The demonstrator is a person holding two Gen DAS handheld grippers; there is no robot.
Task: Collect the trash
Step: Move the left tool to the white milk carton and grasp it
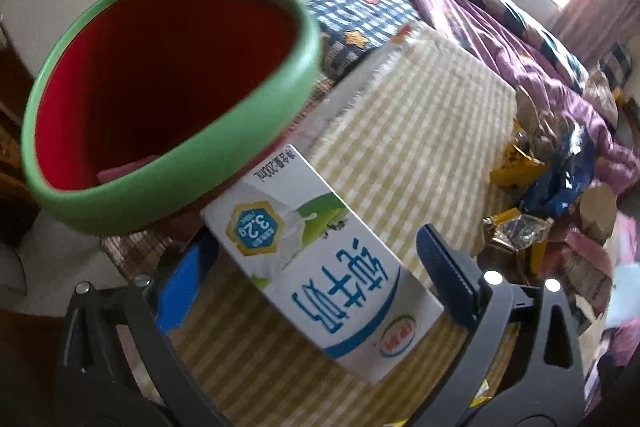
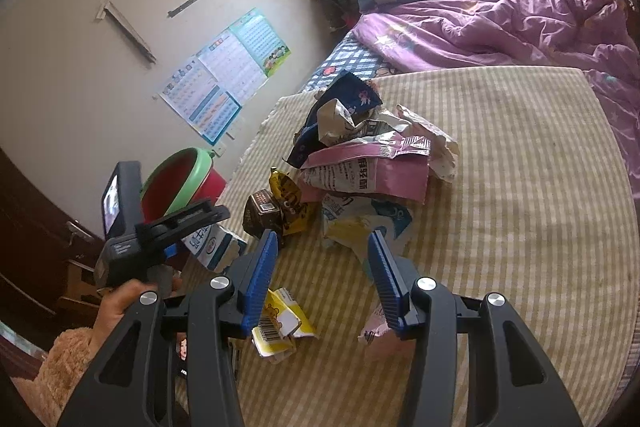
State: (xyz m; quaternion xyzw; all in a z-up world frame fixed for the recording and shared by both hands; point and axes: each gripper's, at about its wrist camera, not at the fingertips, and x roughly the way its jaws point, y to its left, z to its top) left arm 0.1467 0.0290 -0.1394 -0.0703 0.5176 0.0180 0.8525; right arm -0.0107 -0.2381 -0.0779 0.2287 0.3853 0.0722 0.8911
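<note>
One milk carton [image 1: 320,263], white with blue and green print, sits between the two blue-padded fingers of the left gripper [image 1: 312,279], which are set wide; whether the pads actually press its sides cannot be told from the left wrist view. The carton lies over the near left edge of the yellow checked mat [image 1: 420,131] on the bed, just right of one trash bin [image 1: 168,99], red inside with a green rim. From the right wrist view the same bin [image 2: 180,179] stands at the mat's left edge with the left gripper [image 2: 192,227] and carton [image 2: 216,247] beside it. The right gripper [image 2: 324,279] has its two fingers spread wide and holds nothing, above the mat [image 2: 500,187]. A heap of crumpled wrappers [image 2: 360,155] lies beyond it in the middle of the mat: one pink bag, one dark blue, one small brown carton, and others too tangled to count. One flattened yellow wrapper [image 2: 280,327] lies near the left finger, and one pale scrap [image 2: 376,327] near the right finger.
</note>
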